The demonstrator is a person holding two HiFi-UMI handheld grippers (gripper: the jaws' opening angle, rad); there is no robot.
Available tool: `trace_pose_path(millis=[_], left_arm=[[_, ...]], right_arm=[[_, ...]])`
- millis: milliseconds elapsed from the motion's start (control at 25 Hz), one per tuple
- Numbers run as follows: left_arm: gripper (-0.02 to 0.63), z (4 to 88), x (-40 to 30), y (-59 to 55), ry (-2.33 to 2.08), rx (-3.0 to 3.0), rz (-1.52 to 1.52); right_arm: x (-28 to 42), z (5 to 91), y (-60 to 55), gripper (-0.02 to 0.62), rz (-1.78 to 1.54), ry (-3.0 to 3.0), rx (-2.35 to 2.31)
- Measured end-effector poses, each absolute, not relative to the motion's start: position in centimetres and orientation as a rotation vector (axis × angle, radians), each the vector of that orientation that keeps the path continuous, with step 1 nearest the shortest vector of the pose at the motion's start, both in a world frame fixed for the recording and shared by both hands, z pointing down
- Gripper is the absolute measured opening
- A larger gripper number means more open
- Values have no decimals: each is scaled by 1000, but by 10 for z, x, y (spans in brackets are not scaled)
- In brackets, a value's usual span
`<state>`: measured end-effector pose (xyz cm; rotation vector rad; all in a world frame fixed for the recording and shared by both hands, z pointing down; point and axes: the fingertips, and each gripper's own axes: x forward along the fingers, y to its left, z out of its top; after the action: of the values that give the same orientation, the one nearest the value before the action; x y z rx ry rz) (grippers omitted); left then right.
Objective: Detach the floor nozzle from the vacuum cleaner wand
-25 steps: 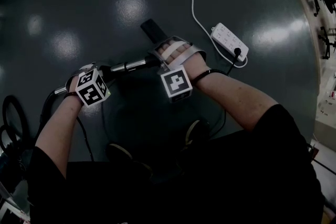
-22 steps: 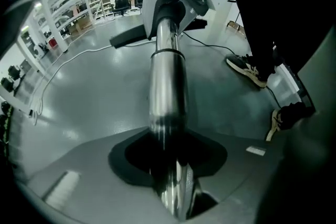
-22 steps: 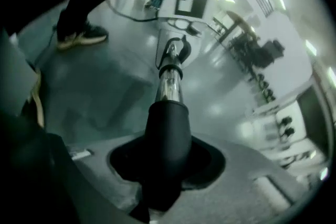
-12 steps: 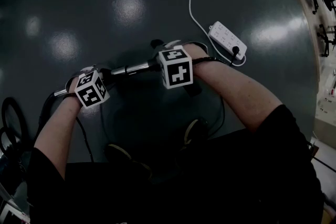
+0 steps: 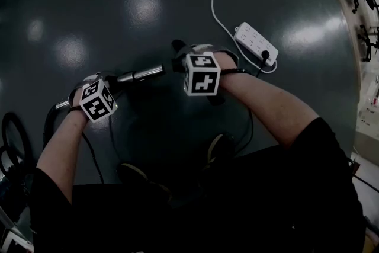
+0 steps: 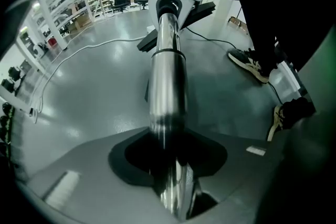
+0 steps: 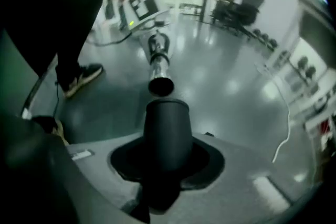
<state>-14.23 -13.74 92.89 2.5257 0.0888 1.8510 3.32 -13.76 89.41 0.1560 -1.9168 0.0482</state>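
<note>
Now your left tongs [image 6: 176, 191] clamp shiny wand [image 6: 167, 81], lower centre of left gripper view, tube running up frame. Your right tongs [image 7: 160, 186] closing, black neck of floor nozzle [image 7: 167, 128] gripped between them, lower centre of right gripper view. Wand's open end sits just above neck, small gap between, not joined. Power strip [image 5: 256, 43] upper right of head view.

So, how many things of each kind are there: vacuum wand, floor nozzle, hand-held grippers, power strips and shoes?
vacuum wand: 1
floor nozzle: 1
hand-held grippers: 2, the left hand-held gripper and the right hand-held gripper, whose jaws are closing with the floor nozzle between them
power strip: 1
shoes: 2
total: 7
</note>
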Motion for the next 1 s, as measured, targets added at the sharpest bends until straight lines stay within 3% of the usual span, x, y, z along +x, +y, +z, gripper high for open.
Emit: trace_pose_path(millis=[80, 320, 680, 1000], left_arm=[[148, 932, -150, -139, 75, 2520, 1869], [147, 967, -166, -144, 0, 2444, 2065], [146, 1012, -166, -109, 124, 2328, 2271], [147, 1013, -171, -109, 117, 2331, 2216]], right_arm=[[51, 891, -139, 115, 152, -1967, 183], [93, 955, -142, 117, -189, -1739, 264], [81, 993, -122, 118, -293, -1640, 203], [76, 1008, -110, 147, -237, -1669, 132]])
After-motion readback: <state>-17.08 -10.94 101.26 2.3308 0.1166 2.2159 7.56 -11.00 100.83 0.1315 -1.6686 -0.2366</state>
